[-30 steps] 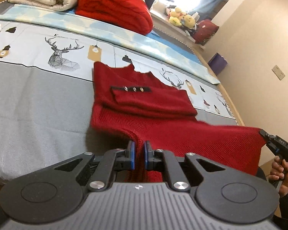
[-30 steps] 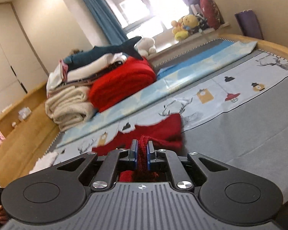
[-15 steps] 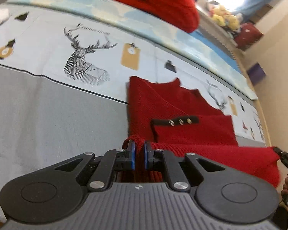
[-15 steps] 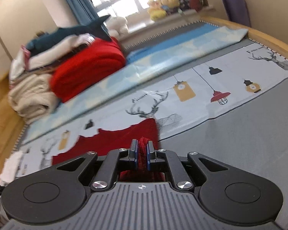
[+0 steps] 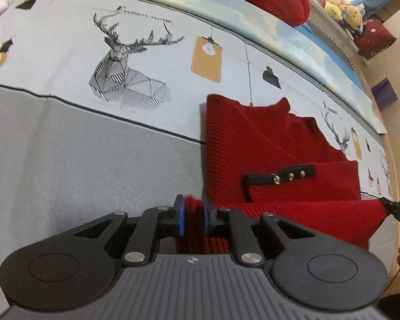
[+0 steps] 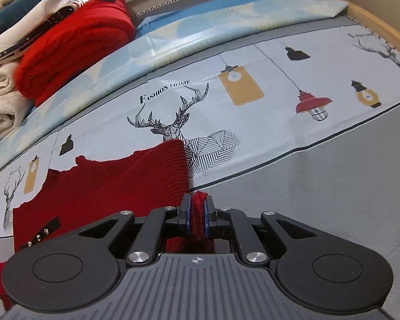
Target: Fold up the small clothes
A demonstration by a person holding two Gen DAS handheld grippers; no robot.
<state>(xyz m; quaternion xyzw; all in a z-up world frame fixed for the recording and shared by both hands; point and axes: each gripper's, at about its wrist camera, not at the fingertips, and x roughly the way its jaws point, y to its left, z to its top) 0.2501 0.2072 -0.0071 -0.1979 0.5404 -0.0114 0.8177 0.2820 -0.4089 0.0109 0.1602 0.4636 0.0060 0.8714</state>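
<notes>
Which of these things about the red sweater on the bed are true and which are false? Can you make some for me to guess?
1. Both grippers are pinching the red sweater. True: the left gripper and the right gripper each have red knit between their blue pads, though their jaws have just been opening a little.
2. The sweater has a black strap with three shiny studs. True.
3. The sweater lies on a wooden floor. False: it lies on a bedspread printed with deer and lanterns.
4. The deer drawing is bright green. False: it is made of black lines.
5. A folded red blanket sits farther back on the bed. True.
</notes>
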